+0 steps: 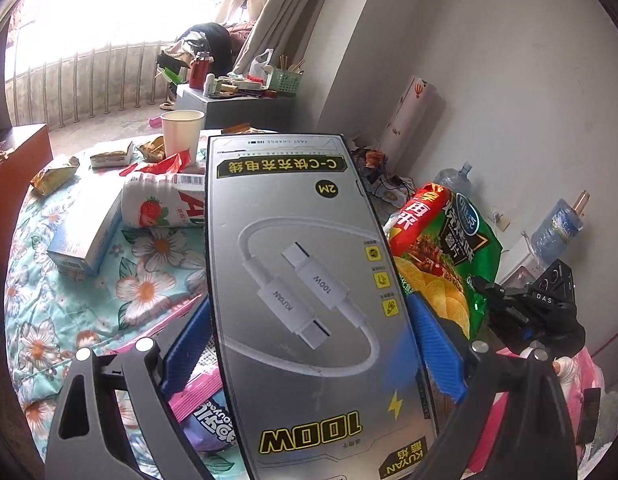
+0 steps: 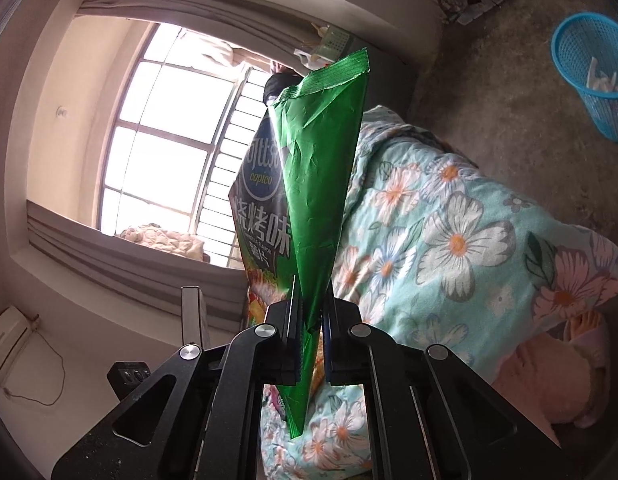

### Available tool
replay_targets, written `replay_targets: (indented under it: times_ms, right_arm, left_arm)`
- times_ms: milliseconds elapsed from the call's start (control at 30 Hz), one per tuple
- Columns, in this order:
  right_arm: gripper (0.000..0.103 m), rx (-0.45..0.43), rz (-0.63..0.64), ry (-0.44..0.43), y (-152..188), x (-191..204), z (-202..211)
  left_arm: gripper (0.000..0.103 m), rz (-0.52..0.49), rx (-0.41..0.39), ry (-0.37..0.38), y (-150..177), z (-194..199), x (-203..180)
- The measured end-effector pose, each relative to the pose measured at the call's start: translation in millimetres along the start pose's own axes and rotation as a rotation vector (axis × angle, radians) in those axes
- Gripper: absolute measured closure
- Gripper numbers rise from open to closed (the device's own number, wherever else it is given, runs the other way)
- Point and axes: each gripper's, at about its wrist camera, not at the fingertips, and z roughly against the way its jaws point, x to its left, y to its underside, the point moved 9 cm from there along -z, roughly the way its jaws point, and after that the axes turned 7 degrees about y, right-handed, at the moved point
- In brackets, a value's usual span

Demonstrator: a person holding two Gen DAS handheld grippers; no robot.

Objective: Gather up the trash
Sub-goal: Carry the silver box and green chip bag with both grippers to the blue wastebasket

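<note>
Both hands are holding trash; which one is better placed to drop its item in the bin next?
Right, probably. The right gripper holds the chip bag, and the blue basket shows in its view; the left wrist view shows no bin.

Both wrist views sit close behind their tools; both share the chip bag (image 1: 449,256) and floral quilt (image 2: 461,240).

Cable box (image 1: 309,280) left of chip bag (image 1: 449,248); paper cup (image 1: 182,132) behind.

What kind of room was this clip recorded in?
Most likely a lived-in bedroom. A floral quilt covers what looks like a bed, curtains frame a barred window, and a blue wastebasket stands on the bare floor.
</note>
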Motion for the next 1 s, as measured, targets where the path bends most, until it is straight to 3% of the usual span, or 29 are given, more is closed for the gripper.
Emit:
replay_targets:
  times_ms: [233, 433, 633, 733, 1000]
  right_arm:
    - [0.097, -0.08, -0.014, -0.035, -25.3, -6.6, 20.2]
    - [0.097, -0.228, -0.063, -0.003, -81.7, -36.1, 54.3]
    - [0.097, -0.417, -0.17, 0.15, -148.7, -114.2, 103.2]
    - [0.097, -0.487, -0.247, 0.246, -180.1, -166.2, 114.7]
    - [0.097, -0.483, -0.468, 0.366, -244.7, -303.4, 75.7]
  left_arm:
    - [0.012, -0.11, 0.004, 0.105, -43.9, -39.8, -63.2]
    - [0.011, -0.214, 0.089, 0.254, -80.0, -123.8, -154.3]
    - [0.011, -0.28, 0.212, 0.373, -92.1, -239.7, -243.8]
    - [0.011, -0.289, 0.292, 0.392, -87.0, -304.7, -276.8]
    - [0.011, -0.291, 0.459, 0.342, -52.8, -438.0, -306.6]
